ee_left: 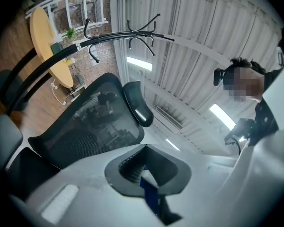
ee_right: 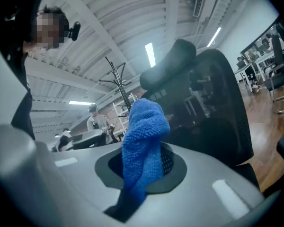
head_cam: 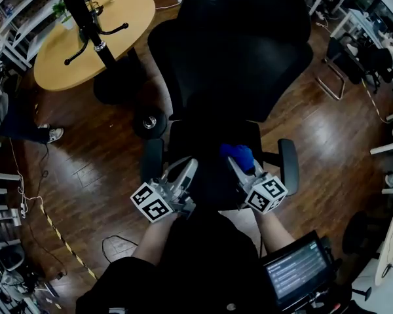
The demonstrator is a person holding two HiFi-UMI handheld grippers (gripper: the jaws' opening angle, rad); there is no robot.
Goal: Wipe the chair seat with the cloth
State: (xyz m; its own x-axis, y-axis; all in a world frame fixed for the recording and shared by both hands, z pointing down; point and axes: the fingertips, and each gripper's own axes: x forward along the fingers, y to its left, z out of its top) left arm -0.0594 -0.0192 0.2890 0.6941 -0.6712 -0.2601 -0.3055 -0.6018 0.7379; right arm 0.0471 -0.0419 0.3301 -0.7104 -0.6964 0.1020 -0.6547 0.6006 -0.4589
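A black office chair stands in front of me, its seat [head_cam: 209, 139] dark and low in the head view and its mesh back [head_cam: 239, 44] behind it. My right gripper [head_cam: 237, 163] is over the seat's right half, shut on a blue cloth [head_cam: 238, 154]. In the right gripper view the cloth [ee_right: 143, 141] bulges up from between the jaws of that gripper [ee_right: 141, 176]. My left gripper [head_cam: 188, 169] hovers at the seat's left front, apart from the cloth. The left gripper [ee_left: 149, 186] has its jaws together, with only a thin blue strip showing at the seam.
Armrests [head_cam: 152, 159] [head_cam: 289, 165] flank the seat. A round wooden table [head_cam: 92, 38] and a black coat stand [head_cam: 85, 18] are at the far left. A person [head_cam: 10, 120] sits at the left edge. A lit screen [head_cam: 295, 270] is at my lower right. Cables and striped tape lie on the wood floor.
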